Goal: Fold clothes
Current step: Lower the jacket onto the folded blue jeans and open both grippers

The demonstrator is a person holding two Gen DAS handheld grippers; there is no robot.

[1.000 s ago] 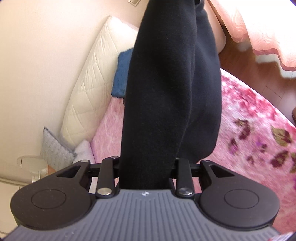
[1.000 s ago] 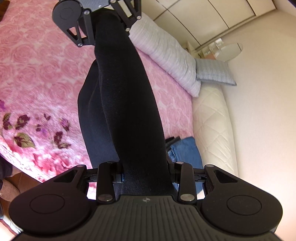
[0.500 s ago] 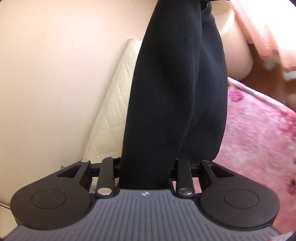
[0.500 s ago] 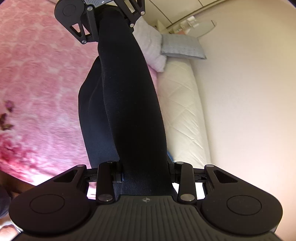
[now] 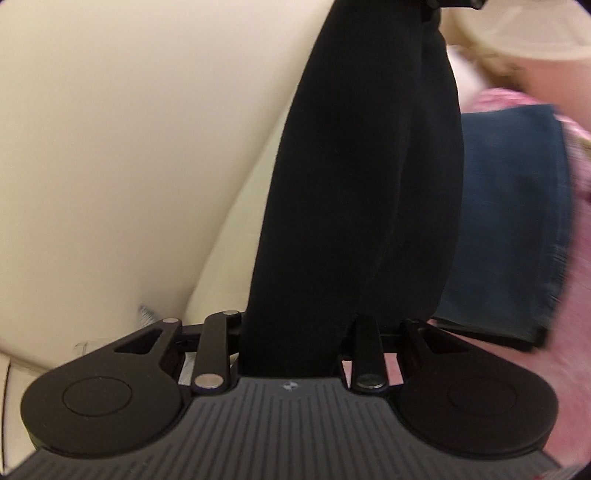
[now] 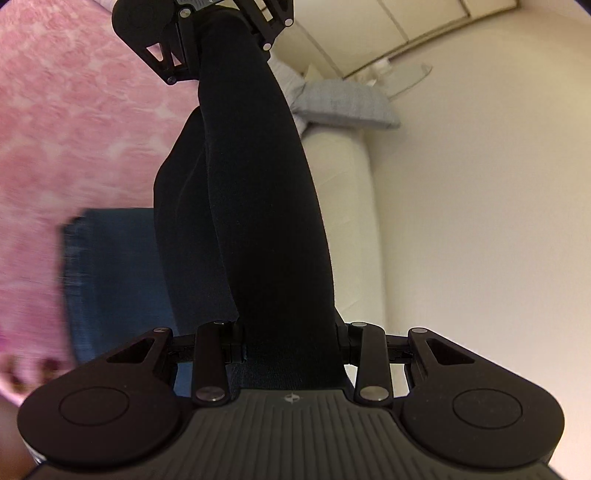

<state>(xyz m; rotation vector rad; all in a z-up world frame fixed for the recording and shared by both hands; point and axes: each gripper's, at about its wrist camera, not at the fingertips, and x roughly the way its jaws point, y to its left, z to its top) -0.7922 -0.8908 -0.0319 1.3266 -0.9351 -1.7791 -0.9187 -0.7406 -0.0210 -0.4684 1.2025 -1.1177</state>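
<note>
A black garment (image 5: 362, 192) hangs folded and taut between both grippers. My left gripper (image 5: 295, 332) is shut on one end of it; the cloth hides the fingertips. In the right wrist view my right gripper (image 6: 291, 339) is shut on the other end of the black garment (image 6: 251, 206), and the left gripper (image 6: 218, 33) shows at the top, clamped on the far end. A folded pair of blue jeans (image 5: 509, 221) lies on the pink bedspread (image 5: 576, 302) just beside and under the hanging cloth; the same blue jeans (image 6: 110, 288) sit at lower left in the right wrist view.
A cream padded headboard (image 6: 351, 221) and a bare wall (image 6: 480, 184) run along one side of the bed. A grey pillow (image 6: 343, 103) lies at the bed's far end. The pink bedspread (image 6: 74, 122) stretches away beyond the jeans.
Both grippers have carried the black garment towards the headboard side. The blue jeans, small and distant earlier, now lie close beneath the cloth. Both grips are unchanged.
</note>
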